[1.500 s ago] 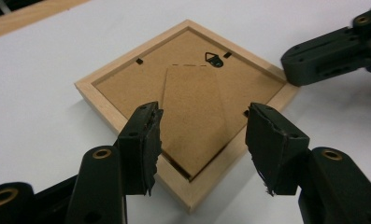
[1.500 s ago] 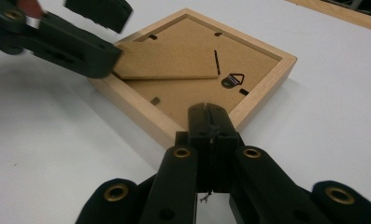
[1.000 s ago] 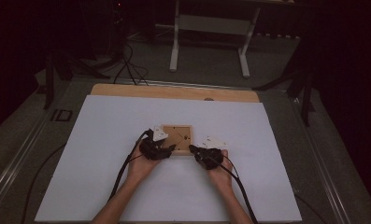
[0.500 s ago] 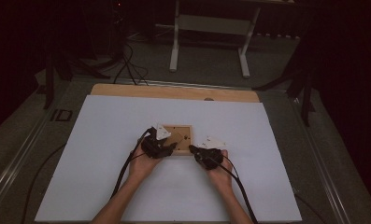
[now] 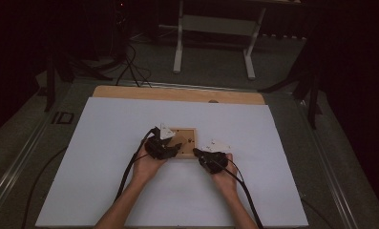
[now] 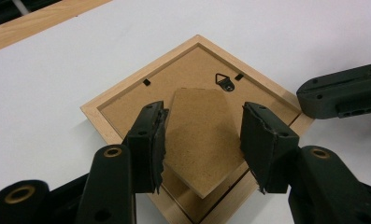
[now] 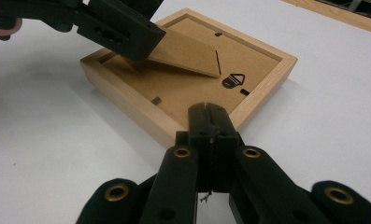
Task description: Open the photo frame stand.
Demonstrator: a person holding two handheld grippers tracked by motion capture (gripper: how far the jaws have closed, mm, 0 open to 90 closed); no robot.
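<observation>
A light wooden picture frame (image 5: 191, 135) lies face down on the white sheet. Its brown backing carries a small metal hanger (image 6: 226, 81) and a cardboard stand flap (image 6: 199, 140). My left gripper (image 6: 204, 135) reaches in from the frame's left; its jaws have just been closing and now grip the flap by its two side edges. The flap (image 7: 188, 53) stands lifted off the backing at a slant. My right gripper (image 7: 210, 114) is shut with nothing in it, its tips pressed against the frame's (image 7: 127, 88) near rim by a corner. From above, the left gripper (image 5: 175, 149) and right gripper (image 5: 196, 152) sit at the frame's front edge.
The white sheet (image 5: 106, 143) covers most of the table, with a wooden strip (image 5: 177, 94) bare along the far edge. Black cables (image 5: 130, 171) trail back from both grippers. A metal stand (image 5: 213, 28) and floor cables lie beyond the table.
The left gripper has edged slightly in over the frame. The right hand and the frame have stayed where they were.
</observation>
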